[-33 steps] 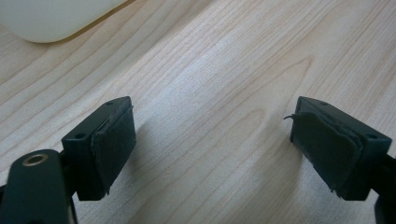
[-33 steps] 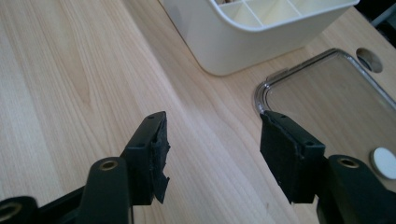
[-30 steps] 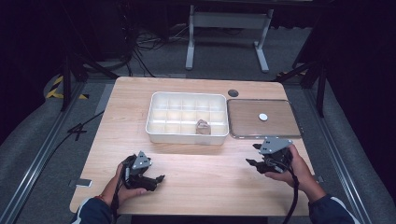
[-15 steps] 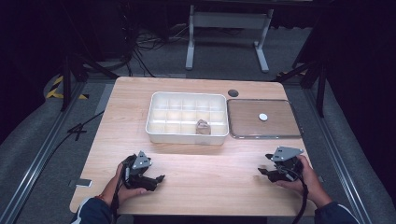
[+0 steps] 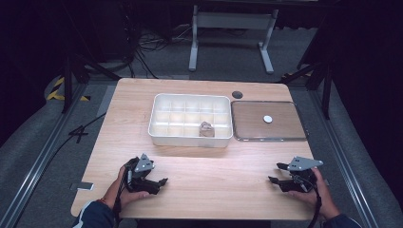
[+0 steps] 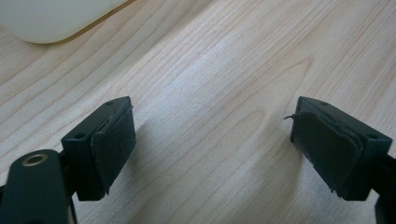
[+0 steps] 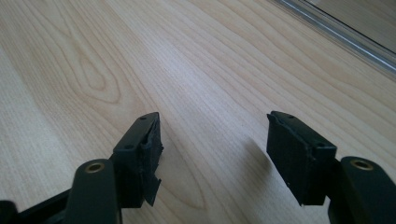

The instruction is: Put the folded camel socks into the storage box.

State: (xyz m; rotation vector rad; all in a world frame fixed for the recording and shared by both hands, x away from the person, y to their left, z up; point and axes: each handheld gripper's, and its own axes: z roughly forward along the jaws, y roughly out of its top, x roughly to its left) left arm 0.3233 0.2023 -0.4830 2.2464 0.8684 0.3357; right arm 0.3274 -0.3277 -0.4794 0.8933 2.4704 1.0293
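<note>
While both hands rest at the near edge of the wooden table [image 5: 199,190], the left gripper [image 5: 161,182] lies low on the boards with its jaws spread wide and only bare wood grain between them; in the left gripper view a rounded corner of the white tray [image 6: 56,21] shows just past the pads [image 6: 114,144]. The right gripper [image 5: 276,173] sits near the table's right front corner, its jaws having just been opening, likewise parted over bare wood with nothing between them. In the right gripper view the metal rim of the lid [image 7: 336,32] runs across the far right corner. Between the grippers and the tray, open tabletop stands in nobody's way. Farther off, the white tray [image 5: 190,137] is split into small compartments; a small brown lump [image 5: 206,129] sits in a front-row compartment, right of centre. Just beside it on the right lies a flat brown lid [image 5: 285,128] carrying a small white disc [image 5: 268,119]. Behind, a dark round spot [image 5: 237,94] marks the board.
</note>
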